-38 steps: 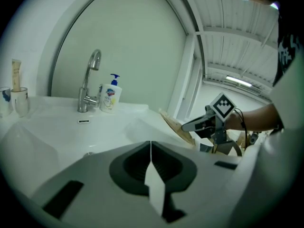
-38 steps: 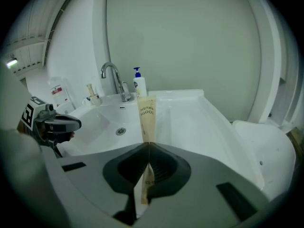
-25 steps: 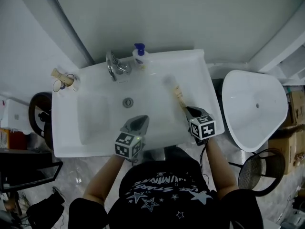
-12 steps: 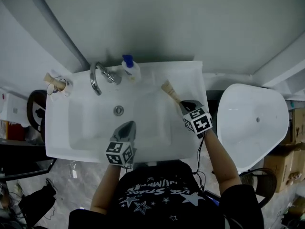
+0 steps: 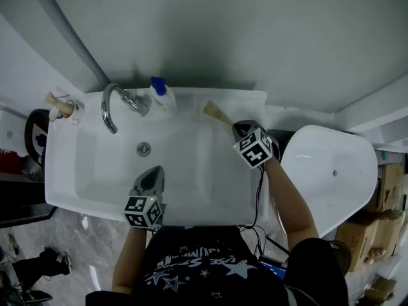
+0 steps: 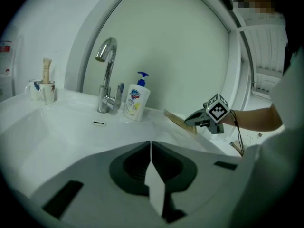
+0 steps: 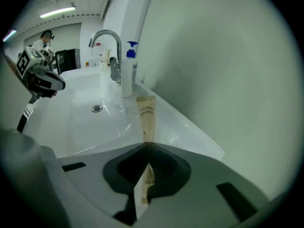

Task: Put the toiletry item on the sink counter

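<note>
**A:** Start nearest us. What's the left gripper point(image 5: 153, 174) doing?

**B:** It hangs over the front edge of the basin point(image 5: 178, 171). Its jaws are pressed together with nothing between them. It's well apart from the job.

**A:** And the right gripper point(image 5: 234, 127)?

**B:** It's at the back right corner of the sink counter point(image 5: 252, 101), jaws clamped on the near end of the toothbrush packet point(image 5: 215, 113). In its own view the paper sleeve runs straight out ahead of the jaws, pinched edge-on.

**A:** So which way does the packet's long axis lie?

**B:** Along the gripper's own line. It slants from the right corner toward the back ledge, with its free end pointing at the soap dispenser point(image 5: 160, 97) beside the tap point(image 5: 111, 104). The free end is near the bottle but apart from it.

**A:** Is it down on the ledge?

**B:** I can't tell. From the left gripper view it looks held just above the ledge, tip lowest.

**A:** What does the next move turn on, then?

**B:** I'd say on lowering it flat onto the bare ledge right of the dispenser. The right hand alone is placed for that.
</note>
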The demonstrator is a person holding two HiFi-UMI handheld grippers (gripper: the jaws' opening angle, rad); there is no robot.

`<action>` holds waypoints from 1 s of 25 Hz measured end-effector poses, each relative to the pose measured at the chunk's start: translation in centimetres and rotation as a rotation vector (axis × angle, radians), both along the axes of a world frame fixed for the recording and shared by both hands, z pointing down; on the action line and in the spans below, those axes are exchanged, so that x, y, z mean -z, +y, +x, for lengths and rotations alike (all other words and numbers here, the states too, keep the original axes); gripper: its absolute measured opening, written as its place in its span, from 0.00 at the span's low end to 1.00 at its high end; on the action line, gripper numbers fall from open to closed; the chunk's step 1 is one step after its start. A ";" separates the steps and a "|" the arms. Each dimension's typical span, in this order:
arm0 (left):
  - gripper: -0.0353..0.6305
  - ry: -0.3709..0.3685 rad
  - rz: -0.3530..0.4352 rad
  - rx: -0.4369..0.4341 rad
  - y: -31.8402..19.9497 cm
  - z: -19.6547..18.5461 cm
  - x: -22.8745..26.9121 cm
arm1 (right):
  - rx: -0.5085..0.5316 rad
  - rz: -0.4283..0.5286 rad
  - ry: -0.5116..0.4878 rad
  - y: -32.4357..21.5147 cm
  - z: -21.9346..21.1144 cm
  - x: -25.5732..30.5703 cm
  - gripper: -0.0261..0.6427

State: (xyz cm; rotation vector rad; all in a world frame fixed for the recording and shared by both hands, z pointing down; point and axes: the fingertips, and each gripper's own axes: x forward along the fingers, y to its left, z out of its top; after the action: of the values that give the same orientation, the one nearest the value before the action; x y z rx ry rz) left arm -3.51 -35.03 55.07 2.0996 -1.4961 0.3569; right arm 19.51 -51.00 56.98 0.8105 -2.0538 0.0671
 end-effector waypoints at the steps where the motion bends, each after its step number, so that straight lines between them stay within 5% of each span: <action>1: 0.08 -0.001 0.000 0.009 -0.1 -0.1 0.0 | 0.030 0.006 0.022 -0.5 -0.2 -0.2 0.06; 8: 0.09 0.000 -0.011 0.055 -0.3 -0.6 -0.2 | 0.276 0.085 0.254 -2.8 -0.6 -2.4 0.06; 25: 0.08 -0.010 -0.072 0.064 0.3 -1.3 -1.8 | 0.376 0.111 0.272 -4.8 -0.5 -4.0 0.07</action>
State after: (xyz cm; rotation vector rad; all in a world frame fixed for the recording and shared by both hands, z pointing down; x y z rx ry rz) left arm -4.82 -34.72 56.91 1.9919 -1.5298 0.3920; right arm 19.01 -55.76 60.96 0.4570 -1.9269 -0.3502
